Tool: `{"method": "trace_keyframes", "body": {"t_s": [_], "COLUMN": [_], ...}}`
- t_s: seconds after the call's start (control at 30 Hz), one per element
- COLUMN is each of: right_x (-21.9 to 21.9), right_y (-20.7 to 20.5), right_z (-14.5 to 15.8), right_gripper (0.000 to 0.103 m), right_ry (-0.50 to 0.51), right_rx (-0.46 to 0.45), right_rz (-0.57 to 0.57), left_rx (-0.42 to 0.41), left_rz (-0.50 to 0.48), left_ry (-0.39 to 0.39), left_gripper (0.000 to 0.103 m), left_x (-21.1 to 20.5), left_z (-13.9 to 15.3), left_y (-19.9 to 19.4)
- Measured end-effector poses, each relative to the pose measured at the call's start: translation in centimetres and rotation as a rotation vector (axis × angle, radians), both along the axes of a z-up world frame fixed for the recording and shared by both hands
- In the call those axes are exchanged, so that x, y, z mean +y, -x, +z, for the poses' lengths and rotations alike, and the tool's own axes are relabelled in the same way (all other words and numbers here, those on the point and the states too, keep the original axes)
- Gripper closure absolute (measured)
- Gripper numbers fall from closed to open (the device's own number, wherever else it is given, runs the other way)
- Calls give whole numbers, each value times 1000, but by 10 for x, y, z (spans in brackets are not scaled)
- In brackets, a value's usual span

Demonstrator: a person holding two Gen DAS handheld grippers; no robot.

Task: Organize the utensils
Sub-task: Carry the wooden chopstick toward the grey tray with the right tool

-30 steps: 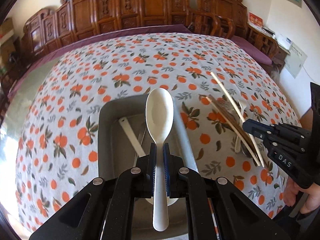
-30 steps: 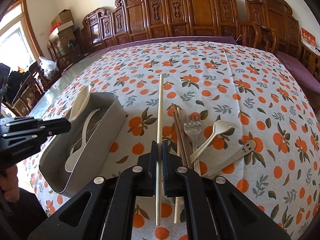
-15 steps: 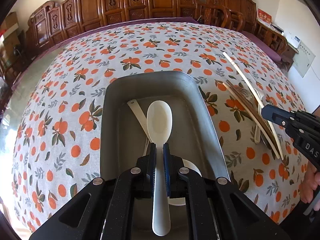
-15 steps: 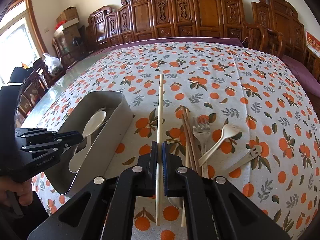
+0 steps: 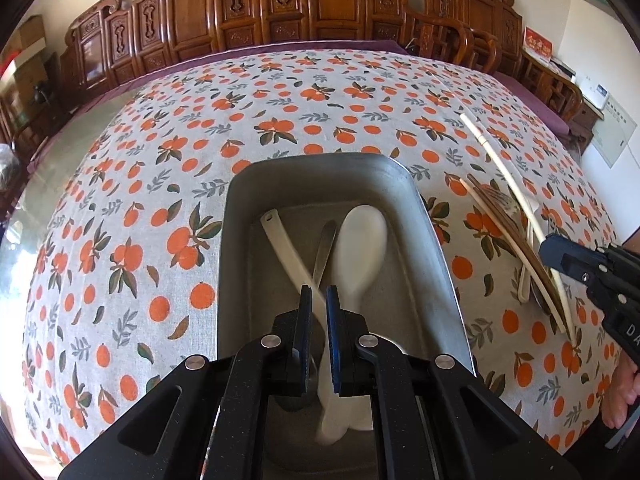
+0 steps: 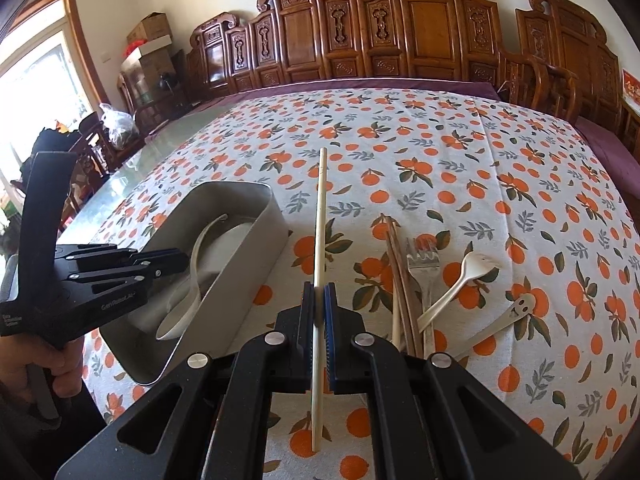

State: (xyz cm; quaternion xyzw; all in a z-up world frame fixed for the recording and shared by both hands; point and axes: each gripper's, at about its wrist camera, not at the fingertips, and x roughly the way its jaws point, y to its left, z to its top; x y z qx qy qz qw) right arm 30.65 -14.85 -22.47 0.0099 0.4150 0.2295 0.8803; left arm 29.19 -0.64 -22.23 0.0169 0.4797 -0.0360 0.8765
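Setting: carved wooden chairs line the wall behind a table under an orange-print tablecloth [image 6: 440, 152]; a grey metal tray [image 5: 440, 264] stands on it.
Left gripper [image 5: 316, 300]: hangs over the tray's near end, its jaws a narrow gap apart with nothing pinched between them; the white spoon [image 5: 360, 244] lies tilted in the tray, its handle blurred below the fingers, so I judge it just let go.
Tray contents: a white handle [image 5: 284, 244] and a thin metal utensil [image 5: 326, 246] cross under the spoon.
Right gripper [image 6: 319, 300]: clamped on a pale chopstick [image 6: 320, 220], held partway along its length, well above the cloth beside the tray.
Still on the cloth: dark chopsticks [image 6: 400, 280], a metal fork [image 6: 422, 264], a white plastic fork [image 6: 460, 284] and a smiley-face utensil [image 6: 516, 312], close together to the right of the tray.
Step in hand: spoon drop is finishing; chopstick goes next.
Doing it well: lift the left gripper straight clear of the tray first, then bring the chopstick in lengthwise along the tray's long side, low, and release it only once both ends are inside the walls.
Risk: a long stick laid crosswise could bridge the rim and roll off.
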Motion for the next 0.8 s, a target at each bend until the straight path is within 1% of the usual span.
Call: {"method": "trace_keyframes", "body": {"t_s": [0.13, 0.27, 0.43, 0.5, 0.63, 0.7, 0.8], "right_x": [5, 14, 29, 37, 53, 62, 73], "right_y": [4, 11, 17, 19, 22, 23, 23], "right_z": [3, 7, 12, 14, 17, 18, 17], "right_gripper": [97, 97, 97, 97, 97, 97, 97], "right_ry": [-6, -9, -23, -33, -50, -67, -82], "right_rx": [-2, -10, -14, -12, -13, -8, 4], "right_rz": [9, 31, 56, 66, 89, 100, 114], "left_rx": [-15, -49, -81, -107, -139, -141, -152], "left_rz": [-3, -2, 3, 5, 16, 22, 34], "left_ry": [19, 18, 38, 40, 33, 38, 34], "left_gripper": [97, 94, 80, 70, 66, 61, 60], "left_x": [5, 11, 22, 27, 36, 41, 49], "left_z": [7, 17, 28, 34, 43, 44, 48], "left_y": [2, 5, 8, 9, 10, 10, 11]}}
